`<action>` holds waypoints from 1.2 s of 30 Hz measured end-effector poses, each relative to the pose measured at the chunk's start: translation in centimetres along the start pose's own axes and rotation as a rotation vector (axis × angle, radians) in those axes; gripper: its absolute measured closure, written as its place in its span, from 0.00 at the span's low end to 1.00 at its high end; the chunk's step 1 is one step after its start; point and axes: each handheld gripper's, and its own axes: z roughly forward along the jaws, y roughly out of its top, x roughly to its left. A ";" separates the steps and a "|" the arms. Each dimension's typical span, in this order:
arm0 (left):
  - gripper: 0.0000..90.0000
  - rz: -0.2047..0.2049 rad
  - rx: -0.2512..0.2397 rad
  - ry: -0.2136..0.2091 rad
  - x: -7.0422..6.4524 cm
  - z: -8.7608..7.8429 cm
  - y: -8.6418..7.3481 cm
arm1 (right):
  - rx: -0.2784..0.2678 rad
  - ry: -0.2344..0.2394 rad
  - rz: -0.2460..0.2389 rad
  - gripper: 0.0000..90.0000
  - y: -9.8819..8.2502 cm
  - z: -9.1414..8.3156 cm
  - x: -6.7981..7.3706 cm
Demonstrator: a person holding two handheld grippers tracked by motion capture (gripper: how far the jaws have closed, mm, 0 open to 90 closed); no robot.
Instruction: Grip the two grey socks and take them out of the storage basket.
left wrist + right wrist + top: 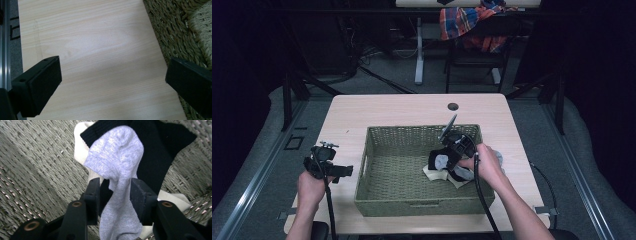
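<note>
Grey sock point(117, 170) pinched by right claw point(115, 195) inside basket point(377, 170), not lifted yet; left claw point(112, 82) spread over worktop point(95, 45), waiting.

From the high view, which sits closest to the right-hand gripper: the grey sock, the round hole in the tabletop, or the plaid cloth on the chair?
1. Grey sock, between the right gripper jaws, inside the woven basket.
2. Round hole, beyond the basket on the wooden tabletop.
3. Plaid cloth, farthest, on the chair behind the table.
</note>
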 end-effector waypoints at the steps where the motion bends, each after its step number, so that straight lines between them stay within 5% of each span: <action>1: 0.01 0.000 0.000 0.001 0.0 0.0 0.0 | 0.004 0.000 -0.002 0.74 0.0 0.2 0.0; 9: 0.01 0.002 0.002 -0.001 0.0 0.0 0.0 | 0.041 0.008 -0.009 0.93 0.1 0.4 -0.2; 22: 0.01 0.008 0.005 0.005 -0.1 0.0 0.0 | -0.112 -0.010 -0.011 0.95 -1.2 -5.0 -0.2; 36: 0.01 0.017 0.012 0.013 -0.2 0.1 0.0 | -0.207 -0.027 -0.011 0.95 -2.1 -8.4 0.4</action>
